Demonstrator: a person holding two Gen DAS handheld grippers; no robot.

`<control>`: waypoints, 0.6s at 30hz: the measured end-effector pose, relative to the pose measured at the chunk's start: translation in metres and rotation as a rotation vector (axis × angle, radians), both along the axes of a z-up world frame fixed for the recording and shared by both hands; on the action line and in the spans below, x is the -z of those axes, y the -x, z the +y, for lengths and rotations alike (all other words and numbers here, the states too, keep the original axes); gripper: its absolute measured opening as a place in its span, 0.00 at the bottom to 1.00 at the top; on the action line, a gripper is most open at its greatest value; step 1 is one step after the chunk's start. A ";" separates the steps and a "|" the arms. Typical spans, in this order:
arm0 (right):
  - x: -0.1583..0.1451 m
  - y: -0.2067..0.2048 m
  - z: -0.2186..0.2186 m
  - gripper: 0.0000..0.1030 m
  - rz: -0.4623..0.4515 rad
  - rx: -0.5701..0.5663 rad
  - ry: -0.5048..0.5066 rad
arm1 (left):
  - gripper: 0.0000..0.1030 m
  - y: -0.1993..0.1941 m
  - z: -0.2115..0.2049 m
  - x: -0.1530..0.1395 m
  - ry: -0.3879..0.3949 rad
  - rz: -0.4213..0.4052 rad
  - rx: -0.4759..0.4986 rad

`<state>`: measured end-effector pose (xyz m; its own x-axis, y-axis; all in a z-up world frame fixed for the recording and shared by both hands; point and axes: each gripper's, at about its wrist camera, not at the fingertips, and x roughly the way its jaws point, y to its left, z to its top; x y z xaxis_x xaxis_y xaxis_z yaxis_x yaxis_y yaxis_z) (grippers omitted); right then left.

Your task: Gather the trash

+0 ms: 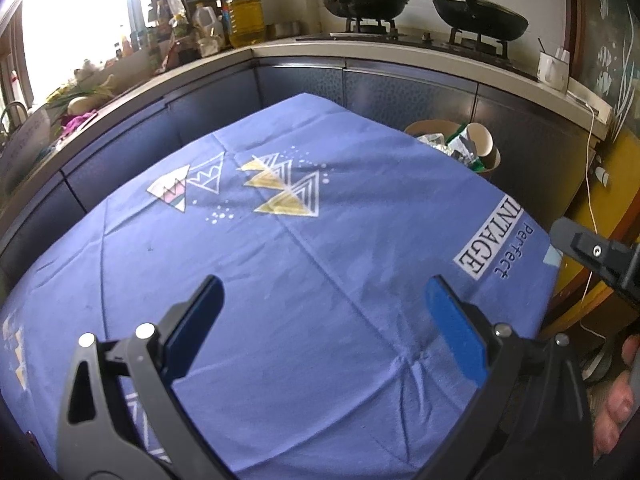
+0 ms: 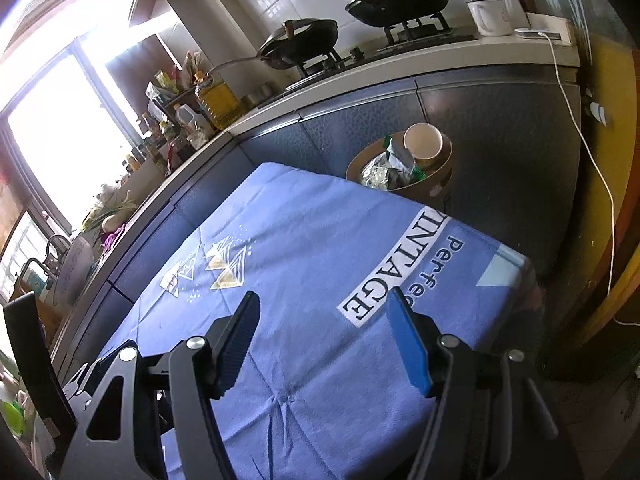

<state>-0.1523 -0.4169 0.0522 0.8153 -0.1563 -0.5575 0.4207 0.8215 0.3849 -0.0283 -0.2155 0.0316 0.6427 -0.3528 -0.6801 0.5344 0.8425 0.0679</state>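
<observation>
Both grippers are held above the blue printed cloth [image 1: 320, 260] covering the counter. The left gripper [image 1: 324, 312] is spread wide with nothing between its fingers; likewise the right gripper [image 2: 322, 340]. Crumpled foil wrappers [image 2: 380, 174] and a white paper cup [image 2: 423, 142] are seen piled in the round brown bin [image 2: 436, 184] beyond the cloth's far edge.

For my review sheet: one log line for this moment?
left gripper: open, empty | right gripper: open, empty | tablecloth: no trash seen | bin: full, paper cup on top
</observation>
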 end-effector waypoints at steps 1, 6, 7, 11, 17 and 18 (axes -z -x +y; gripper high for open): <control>0.000 0.000 -0.001 0.62 0.000 0.001 0.003 | 0.94 0.001 -0.002 -0.001 -0.003 -0.005 -0.002; 0.000 0.001 -0.004 0.62 -0.006 0.000 0.001 | 0.94 0.002 -0.011 -0.004 -0.018 -0.022 -0.012; 0.000 0.001 -0.006 0.62 -0.006 -0.002 -0.001 | 0.94 0.002 -0.013 -0.005 -0.015 -0.023 -0.016; 0.003 0.001 -0.012 0.62 -0.008 -0.009 -0.013 | 0.94 0.002 -0.017 -0.009 -0.008 -0.037 -0.030; 0.008 -0.002 -0.018 0.62 0.003 -0.035 -0.012 | 0.94 0.004 -0.027 -0.010 -0.021 -0.061 -0.042; 0.008 -0.003 -0.019 0.62 0.006 -0.042 -0.010 | 0.94 0.004 -0.029 -0.010 -0.022 -0.061 -0.045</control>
<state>-0.1495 -0.4356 0.0437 0.8178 -0.1164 -0.5636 0.3881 0.8347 0.3908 -0.0325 -0.2444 0.0414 0.6981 -0.3075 -0.6467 0.4900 0.8636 0.1183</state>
